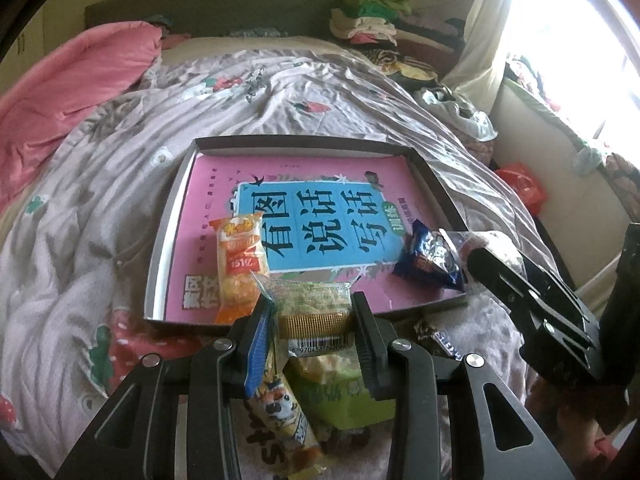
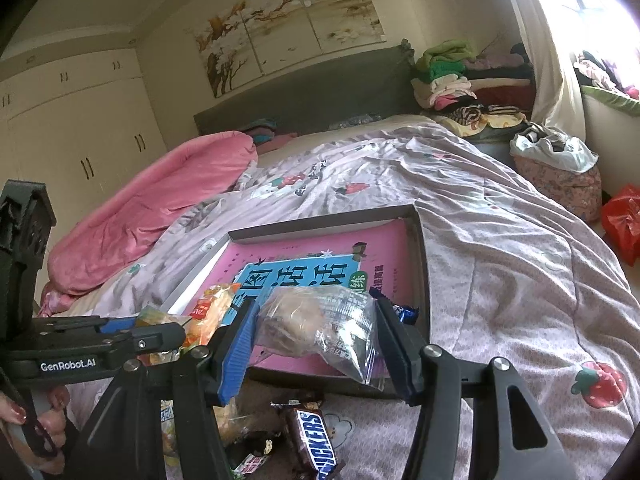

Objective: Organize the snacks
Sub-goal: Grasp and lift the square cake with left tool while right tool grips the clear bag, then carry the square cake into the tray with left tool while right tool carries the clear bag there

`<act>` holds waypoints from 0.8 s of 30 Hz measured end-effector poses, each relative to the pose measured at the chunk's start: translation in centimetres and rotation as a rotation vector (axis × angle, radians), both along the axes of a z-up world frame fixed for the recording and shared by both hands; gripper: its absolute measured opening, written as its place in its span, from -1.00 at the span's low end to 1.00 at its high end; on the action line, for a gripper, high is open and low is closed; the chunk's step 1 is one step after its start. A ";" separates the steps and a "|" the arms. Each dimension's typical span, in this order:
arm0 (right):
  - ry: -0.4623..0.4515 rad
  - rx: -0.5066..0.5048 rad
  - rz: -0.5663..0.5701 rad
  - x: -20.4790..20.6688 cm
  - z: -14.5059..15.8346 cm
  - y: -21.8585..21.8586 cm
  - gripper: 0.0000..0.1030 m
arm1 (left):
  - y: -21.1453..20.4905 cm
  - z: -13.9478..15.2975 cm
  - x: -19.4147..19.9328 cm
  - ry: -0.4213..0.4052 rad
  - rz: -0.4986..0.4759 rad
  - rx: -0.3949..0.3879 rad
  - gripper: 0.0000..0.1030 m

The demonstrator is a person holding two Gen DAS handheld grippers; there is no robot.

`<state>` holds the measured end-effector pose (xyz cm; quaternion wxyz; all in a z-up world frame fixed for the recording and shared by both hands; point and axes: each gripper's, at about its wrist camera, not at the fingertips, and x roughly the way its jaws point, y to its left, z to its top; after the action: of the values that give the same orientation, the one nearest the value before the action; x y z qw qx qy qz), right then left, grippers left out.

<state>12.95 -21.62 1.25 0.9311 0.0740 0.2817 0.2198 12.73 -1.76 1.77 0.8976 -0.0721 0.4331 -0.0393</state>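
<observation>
In the left wrist view my left gripper (image 1: 314, 308) is shut on a green-and-clear wrapped cake (image 1: 312, 298), held over the near edge of a shallow grey box tray (image 1: 172, 216). A pink book lines the tray. On it lie an orange snack packet (image 1: 238, 260) and a blue snack packet (image 1: 430, 260). In the right wrist view my right gripper (image 2: 316, 312) is shut on a clear bag with a brown bun (image 2: 304, 320), above the tray's near right corner (image 2: 422, 264). The left gripper (image 2: 152, 332) shows at that view's left.
Loose snacks lie on the flowered quilt in front of the tray: a Snickers bar (image 2: 316, 440), a tiger-print stick pack (image 1: 280, 412) and a green packet (image 1: 340, 396). A pink blanket (image 1: 68, 92) lies at the left. Folded clothes (image 2: 448, 80) are piled at the headboard.
</observation>
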 end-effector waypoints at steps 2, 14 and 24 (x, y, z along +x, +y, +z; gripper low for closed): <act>0.001 0.002 0.001 0.0 0.0 0.0 0.13 | -0.1 0.1 0.2 -0.002 0.001 0.000 -0.24; 0.008 0.008 0.004 0.5 -0.1 0.0 0.13 | -0.8 -0.4 1.6 0.004 -0.006 0.022 -0.24; 0.012 -0.006 0.001 0.6 -0.3 0.0 0.13 | -0.6 -0.8 2.9 0.014 0.011 0.017 -0.24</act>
<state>13.56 -21.66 0.94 0.9295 0.0725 0.2877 0.2193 15.68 -2.32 0.93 0.8953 -0.0669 0.4394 -0.0303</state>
